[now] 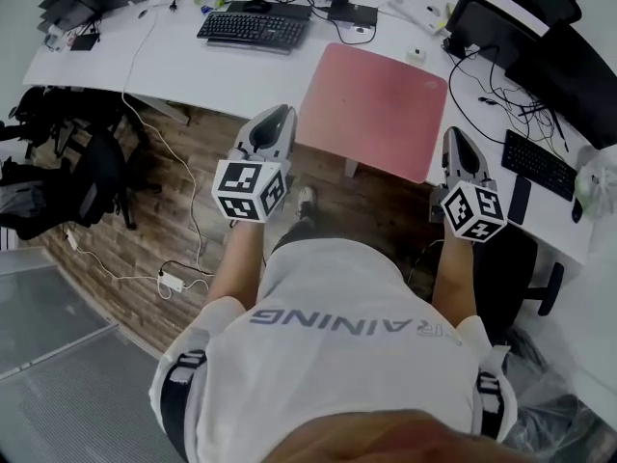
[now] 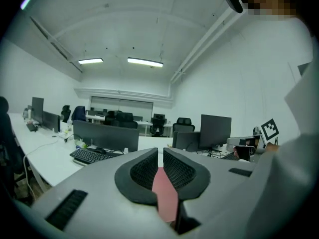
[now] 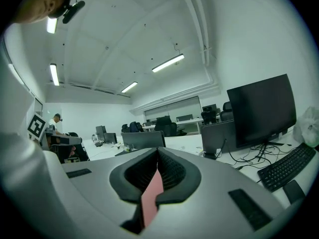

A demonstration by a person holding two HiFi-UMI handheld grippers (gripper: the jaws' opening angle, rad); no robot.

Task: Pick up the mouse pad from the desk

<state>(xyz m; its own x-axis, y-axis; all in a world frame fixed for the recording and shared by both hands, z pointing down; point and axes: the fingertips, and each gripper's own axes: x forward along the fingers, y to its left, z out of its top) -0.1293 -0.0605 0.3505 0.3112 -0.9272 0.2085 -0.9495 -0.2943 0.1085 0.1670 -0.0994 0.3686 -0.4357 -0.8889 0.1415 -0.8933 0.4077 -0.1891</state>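
The pink mouse pad [image 1: 371,109] is held by its two near corners, its near edge out past the edge of the white desk [image 1: 222,75]. Whether its far part still rests on the desk I cannot tell. My left gripper [image 1: 281,120] is shut on the near left corner, and a strip of pink pad [image 2: 165,195] shows between its pads in the left gripper view. My right gripper [image 1: 452,141] is shut on the near right corner, where the pink pad [image 3: 151,198] runs edge-on between its jaws. Both grippers point almost level across the office.
A black keyboard [image 1: 253,28] and a monitor foot [image 1: 351,13] lie behind the pad. A second keyboard [image 1: 538,164] and cables are at the right. A black office chair [image 1: 509,270] stands by my right leg. A power strip [image 1: 173,281] lies on the wooden floor.
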